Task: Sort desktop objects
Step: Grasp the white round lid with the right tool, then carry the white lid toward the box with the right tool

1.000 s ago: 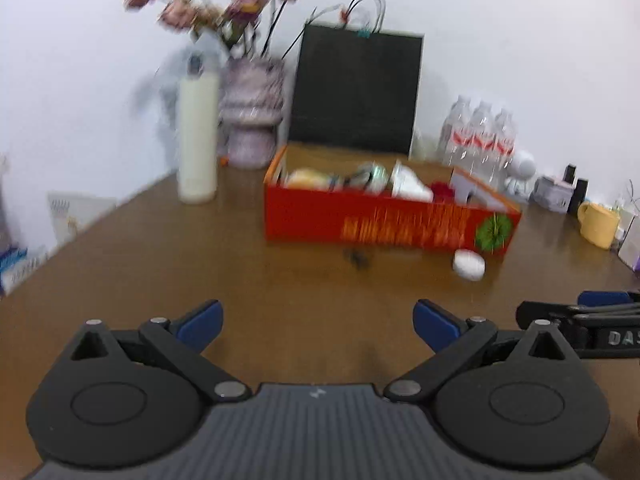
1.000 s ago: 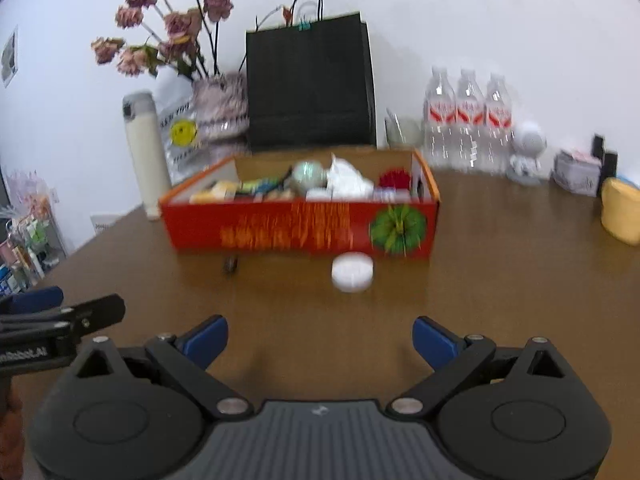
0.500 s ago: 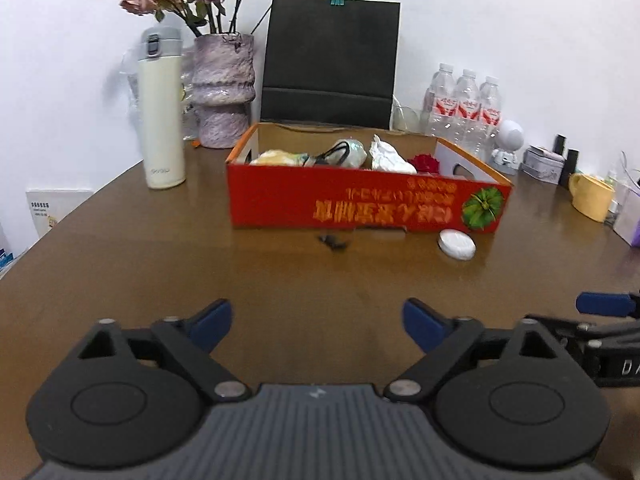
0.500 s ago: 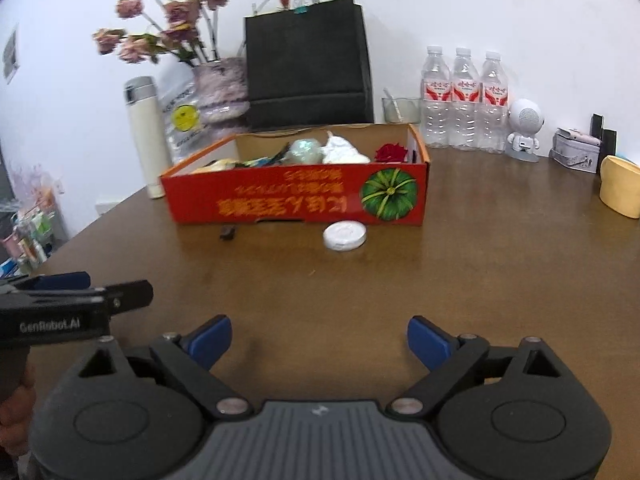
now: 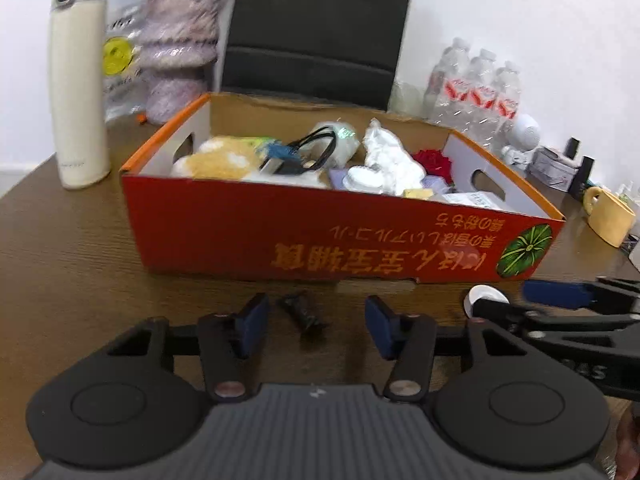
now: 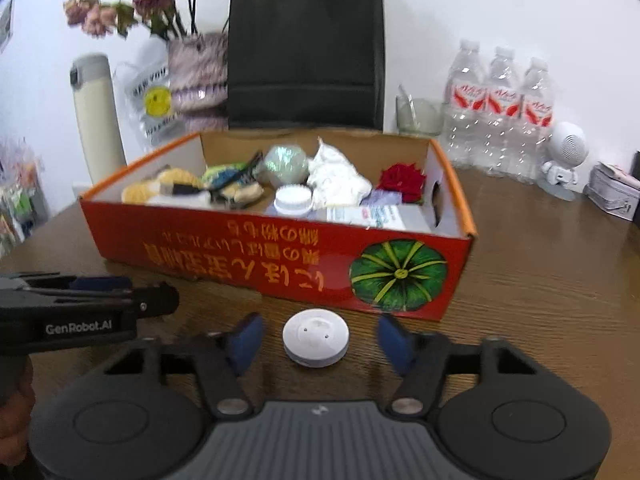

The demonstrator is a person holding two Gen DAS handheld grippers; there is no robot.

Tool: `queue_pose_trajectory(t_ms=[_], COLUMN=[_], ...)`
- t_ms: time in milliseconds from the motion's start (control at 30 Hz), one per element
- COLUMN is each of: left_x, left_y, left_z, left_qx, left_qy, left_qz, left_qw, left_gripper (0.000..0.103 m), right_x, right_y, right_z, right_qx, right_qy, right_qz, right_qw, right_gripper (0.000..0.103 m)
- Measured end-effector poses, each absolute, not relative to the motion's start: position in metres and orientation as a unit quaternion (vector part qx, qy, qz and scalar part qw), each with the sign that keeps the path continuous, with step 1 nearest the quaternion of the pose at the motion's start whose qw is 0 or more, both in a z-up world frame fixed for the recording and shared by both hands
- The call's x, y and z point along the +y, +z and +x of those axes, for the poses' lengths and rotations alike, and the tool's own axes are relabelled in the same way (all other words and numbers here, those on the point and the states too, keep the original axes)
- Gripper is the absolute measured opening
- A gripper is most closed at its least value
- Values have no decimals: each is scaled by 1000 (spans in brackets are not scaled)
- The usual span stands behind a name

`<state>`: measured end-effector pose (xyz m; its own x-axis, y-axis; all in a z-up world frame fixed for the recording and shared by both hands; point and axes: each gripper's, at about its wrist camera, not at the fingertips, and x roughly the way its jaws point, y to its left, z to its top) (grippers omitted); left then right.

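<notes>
Both grippers, left gripper point(image 5: 314, 322) and right gripper point(image 6: 320, 338), closing unclamped around a black clip point(image 5: 301, 312) and white disc point(image 6: 315, 337) beside the box point(image 6: 280, 256).

"GenRobot.AI" in white on the side of my left gripper point(image 6: 316, 342). Orange Japanese print on my red box point(image 6: 240, 256) sits upside down, blurred, unreadable.

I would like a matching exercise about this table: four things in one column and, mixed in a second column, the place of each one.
Things:
1. white round disc
2. small black piece
3. red flower
4. cream flask

Places:
A. inside the red box
B. between the fingers of the right gripper
C. standing on the table, beside the box's end
D. between the fingers of the left gripper

Pairs: 1-B, 2-D, 3-A, 4-C
</notes>
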<state>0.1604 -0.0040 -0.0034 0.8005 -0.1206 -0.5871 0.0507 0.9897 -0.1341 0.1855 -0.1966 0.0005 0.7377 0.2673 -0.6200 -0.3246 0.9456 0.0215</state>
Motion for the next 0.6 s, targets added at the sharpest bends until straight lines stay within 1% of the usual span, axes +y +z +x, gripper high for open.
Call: queue_pose_trajectory(t_ms=[67,100,133,167,200,233,267,467,600], left_x=[-2,0,1,3,4,5,5,-7,-5], left_y=[-4,-4,-3,-3,-3,-4,-3,-3,3], left_z=[161,161,162,163,164,165,165,157,136], left_qx=[312,312,314,315,316,316,317,318,320], left_qy=[-46,-45,-43,-41,-40,-42,-45,-60,-66], left_qz=[-59,-61,-61,-60,-63,-67,-66,-47,-91], left_qw=[947,947,947,946,946,945,945,945,941], left_gripper=[39,30,24,16,15,14,12,9,9], right_x=[-195,-193,-192,-190,-190,-191,-191,-192,-193], right_y=[-3,-5,-6,-7,-7,-7,-8,-4,11], right_z=[187,188,187,187,188,188,187,183,159], right_qx=[329,332,328,326,325,323,320,316,290], right_qy=[165,168,167,168,172,174,175,191,189], right_qz=[-42,-43,-48,-51,-47,-46,-47,-35,-28], right_qw=[929,927,929,929,929,929,930,929,938], right_gripper=[51,45,44,41,38,38,38,38,38])
